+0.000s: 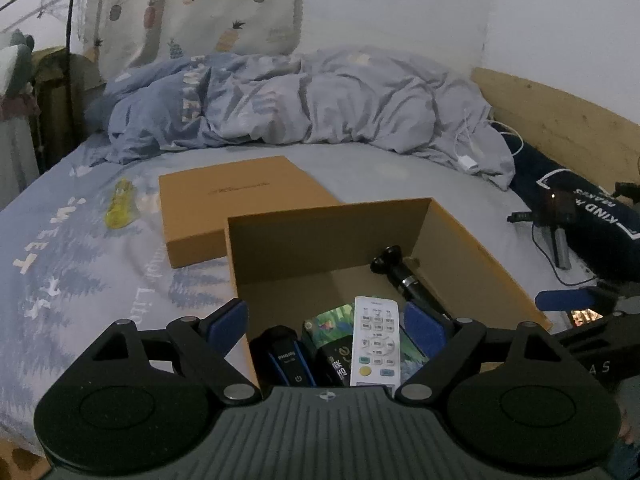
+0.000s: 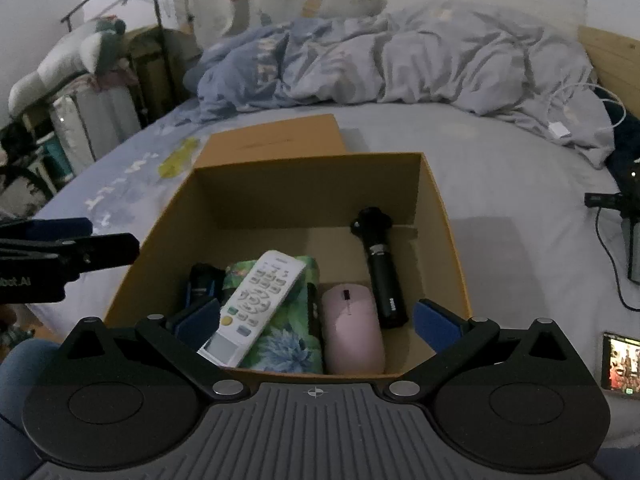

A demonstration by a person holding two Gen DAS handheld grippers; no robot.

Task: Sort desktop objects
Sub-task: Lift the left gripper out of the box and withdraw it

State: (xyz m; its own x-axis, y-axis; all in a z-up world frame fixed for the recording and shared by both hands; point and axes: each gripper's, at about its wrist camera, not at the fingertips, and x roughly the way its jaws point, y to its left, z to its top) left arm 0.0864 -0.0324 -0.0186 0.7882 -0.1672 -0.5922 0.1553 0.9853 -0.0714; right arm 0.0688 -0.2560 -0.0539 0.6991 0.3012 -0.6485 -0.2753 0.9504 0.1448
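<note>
An open cardboard box (image 1: 328, 212) (image 2: 308, 160) stands on the bed. Inside lie a white remote (image 1: 376, 340) (image 2: 256, 304), a green floral pack (image 2: 284, 336), a pink mouse (image 2: 352, 328), a black cylindrical device (image 1: 404, 276) (image 2: 380, 268) and a dark blue shaver (image 1: 286, 360) (image 2: 200, 284). My left gripper (image 1: 326, 320) hangs open over the box's near left part, holding nothing. The right gripper (image 2: 318, 322) is open above the near edge, also empty. The box lid (image 1: 240, 200) (image 2: 276, 136) lies flat behind the box. A yellow object (image 1: 120, 204) (image 2: 178, 158) rests on the sheet left of the lid.
A rumpled grey-blue duvet (image 1: 300, 100) fills the far side of the bed. At the right are a small camera stand with cable (image 2: 616, 200), a lit phone (image 2: 622, 364), a dark pillow (image 1: 580, 200) and the wooden headboard (image 1: 560, 120). A clothes rack (image 2: 120, 20) stands left.
</note>
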